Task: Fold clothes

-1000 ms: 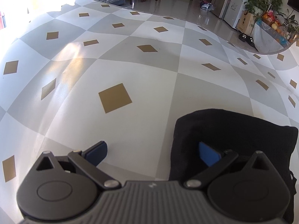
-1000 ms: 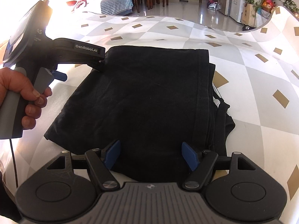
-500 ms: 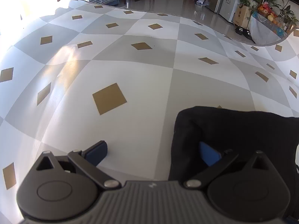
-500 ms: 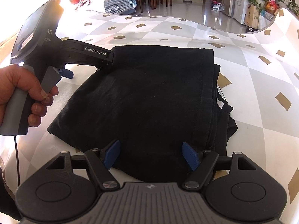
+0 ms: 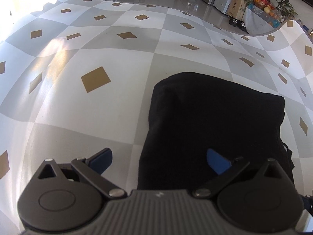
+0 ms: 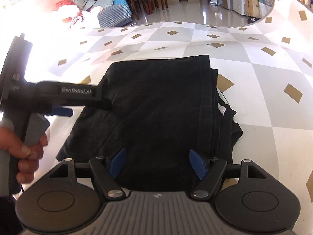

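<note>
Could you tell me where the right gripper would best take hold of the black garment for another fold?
Probably the near edge of the black garment, approached from the near side. That edge lies between the open right gripper fingers, while layered edges stack along the right side.

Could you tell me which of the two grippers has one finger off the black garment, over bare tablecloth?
The left gripper: its left finger is over the checked tablecloth, beside the black garment. Both fingers of the right gripper are over it.
</note>
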`<state>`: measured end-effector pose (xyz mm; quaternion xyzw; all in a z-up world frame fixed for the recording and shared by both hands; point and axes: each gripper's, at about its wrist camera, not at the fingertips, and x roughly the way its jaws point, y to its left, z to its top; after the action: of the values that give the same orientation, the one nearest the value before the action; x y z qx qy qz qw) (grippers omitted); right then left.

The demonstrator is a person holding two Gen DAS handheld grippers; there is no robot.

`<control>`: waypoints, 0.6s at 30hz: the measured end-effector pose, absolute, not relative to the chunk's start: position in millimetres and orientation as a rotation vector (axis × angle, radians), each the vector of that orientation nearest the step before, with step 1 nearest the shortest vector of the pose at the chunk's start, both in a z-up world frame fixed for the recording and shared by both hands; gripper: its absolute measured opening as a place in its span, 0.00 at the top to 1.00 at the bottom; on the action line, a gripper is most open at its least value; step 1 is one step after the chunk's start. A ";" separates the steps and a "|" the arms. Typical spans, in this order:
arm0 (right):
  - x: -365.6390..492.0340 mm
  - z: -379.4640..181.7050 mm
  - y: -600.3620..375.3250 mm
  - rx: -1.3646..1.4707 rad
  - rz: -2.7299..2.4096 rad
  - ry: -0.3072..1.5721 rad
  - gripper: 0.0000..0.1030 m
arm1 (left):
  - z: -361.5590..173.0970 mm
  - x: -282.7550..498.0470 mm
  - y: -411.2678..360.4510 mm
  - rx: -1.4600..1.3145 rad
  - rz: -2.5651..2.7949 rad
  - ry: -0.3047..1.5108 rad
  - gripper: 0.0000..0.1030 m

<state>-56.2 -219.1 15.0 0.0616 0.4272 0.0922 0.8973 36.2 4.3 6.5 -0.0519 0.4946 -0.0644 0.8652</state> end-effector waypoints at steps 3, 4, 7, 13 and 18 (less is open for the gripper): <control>-54.2 13.7 -223.9 0.122 0.142 0.894 0.32 | 2.9 28.0 -1.3 -0.085 -0.148 1.043 0.00; -54.3 13.3 -224.9 0.111 0.129 0.894 0.35 | 2.5 25.4 -3.1 -0.077 -0.149 1.041 0.00; -55.2 11.4 -224.8 0.074 0.115 0.893 0.36 | 2.4 17.9 -8.6 -0.058 -0.163 1.039 0.00; -58.3 1.8 -215.0 -0.037 0.129 0.895 0.35 | -2.3 5.2 -20.3 0.037 -0.177 1.011 0.00; -61.0 -0.6 -213.8 -0.055 0.131 0.887 0.35 | -1.5 0.0 -18.9 0.041 -0.189 1.008 0.00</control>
<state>-61.0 -213.8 -0.6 -0.0266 0.4287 0.0634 0.9009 0.0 -18.9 -1.5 0.0197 0.4820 -0.0902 0.8713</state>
